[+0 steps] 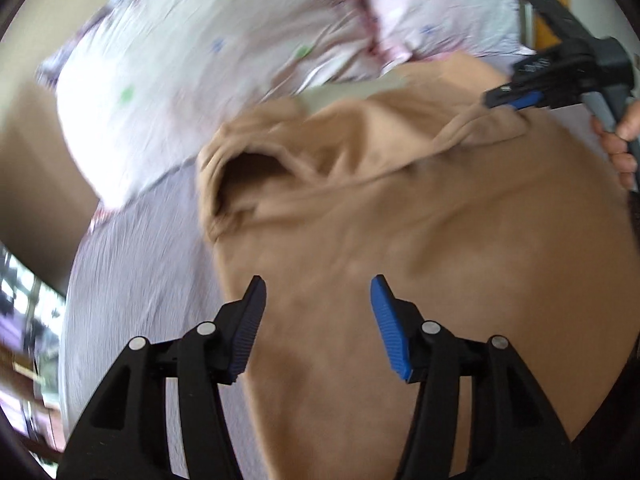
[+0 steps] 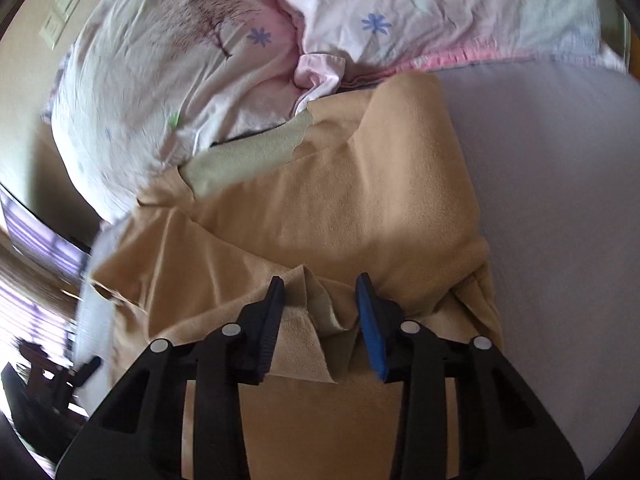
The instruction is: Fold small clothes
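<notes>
A tan fleece garment [image 1: 400, 220] lies spread on a bed with a lilac sheet [image 1: 132, 280]. Its sleeve opening [image 1: 248, 172] faces me at the left. My left gripper [image 1: 318, 284] is open above the garment's middle, holding nothing. My right gripper [image 1: 504, 98] shows at the upper right of the left wrist view, close to a raised fold of the garment. In the right wrist view the garment [image 2: 340, 208] shows a pale lining patch [image 2: 244, 160]. There my right gripper [image 2: 320, 284] stands partly open around a lifted flap [image 2: 312, 328] of the fabric.
Two floral pillows [image 2: 160, 80] [image 2: 440, 12] lie at the head of the bed, just beyond the garment. Bare lilac sheet [image 2: 560, 200] extends to the right. A wall with switches [image 2: 64, 12] is at the far left.
</notes>
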Demonstrator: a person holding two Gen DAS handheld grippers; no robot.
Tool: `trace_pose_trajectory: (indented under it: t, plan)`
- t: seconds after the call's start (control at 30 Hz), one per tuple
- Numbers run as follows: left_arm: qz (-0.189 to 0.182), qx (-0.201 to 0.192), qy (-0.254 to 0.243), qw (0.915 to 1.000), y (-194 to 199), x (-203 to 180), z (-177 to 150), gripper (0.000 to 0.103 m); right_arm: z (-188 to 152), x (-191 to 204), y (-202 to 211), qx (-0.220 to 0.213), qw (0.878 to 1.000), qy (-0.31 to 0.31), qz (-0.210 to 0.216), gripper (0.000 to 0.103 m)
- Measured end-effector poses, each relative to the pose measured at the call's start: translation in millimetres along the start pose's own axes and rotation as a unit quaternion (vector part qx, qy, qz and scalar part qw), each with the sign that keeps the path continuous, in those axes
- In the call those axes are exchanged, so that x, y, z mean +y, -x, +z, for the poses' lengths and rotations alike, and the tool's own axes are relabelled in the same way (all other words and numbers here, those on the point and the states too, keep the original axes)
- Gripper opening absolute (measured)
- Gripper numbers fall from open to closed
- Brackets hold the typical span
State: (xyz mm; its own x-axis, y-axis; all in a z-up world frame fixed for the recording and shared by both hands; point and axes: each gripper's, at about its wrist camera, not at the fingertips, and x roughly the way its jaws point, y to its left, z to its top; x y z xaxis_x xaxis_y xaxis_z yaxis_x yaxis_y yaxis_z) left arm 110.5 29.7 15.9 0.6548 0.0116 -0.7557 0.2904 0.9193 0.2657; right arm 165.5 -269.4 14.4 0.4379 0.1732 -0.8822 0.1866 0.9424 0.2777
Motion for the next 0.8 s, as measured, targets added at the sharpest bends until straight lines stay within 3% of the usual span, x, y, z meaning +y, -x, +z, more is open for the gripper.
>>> trace_pose_trajectory:
  t: [0.03,0.1,0.2,0.3,0.37,0.5,0.53,0.63,0.8]
  plan:
    - [-0.001,0.006,0.009,0.9999,-2.6,4.3,-3.5,0.055,-0.7,2.5,-0.5,0.001,1.0,0.01,-0.006,0.011]
    - [-0.004,0.009,0.015,0.9998,-6.2,5.5,-8.4,0.057,-6.4,11.7,0.1,0.0,0.999,0.043,-0.013,0.006]
    - [-0.002,0.003,0.015,0.9999,-6.7,3.7,-8.3,0.06,-6.2,22.7,16.8,-0.033,0.997,0.074,-0.007,0.004]
    - [-0.007,0.0,0.021,0.9997,-7.0,3.8,-10.5,0.061,15.2,28.5,59.0,-0.144,0.985,0.087,-0.026,0.004]
    - [-0.005,-0.001,0.024,0.9997,-7.7,3.5,-10.6,0.062,27.1,26.9,66.5,-0.177,0.978,0.09,-0.056,0.004]
    - [-0.009,-0.002,0.033,0.9994,-8.8,4.5,-10.8,0.065,50.2,-3.9,15.9,-0.084,0.986,0.065,-0.129,0.005]
    - [-0.011,-0.002,0.036,0.9993,-9.4,5.8,-10.9,0.065,49.4,-19.1,13.1,-0.07,0.991,0.026,-0.107,0.005]
    - [-0.019,-0.002,0.048,0.9987,-9.7,9.0,-12.6,0.067,38.8,-29.2,30.1,-0.103,0.993,-0.011,-0.055,0.009]
    - [-0.026,-0.003,0.056,0.9981,-11.9,11.4,-12.2,0.07,29.9,2.8,27.4,-0.079,0.995,0.041,-0.034,0.009]
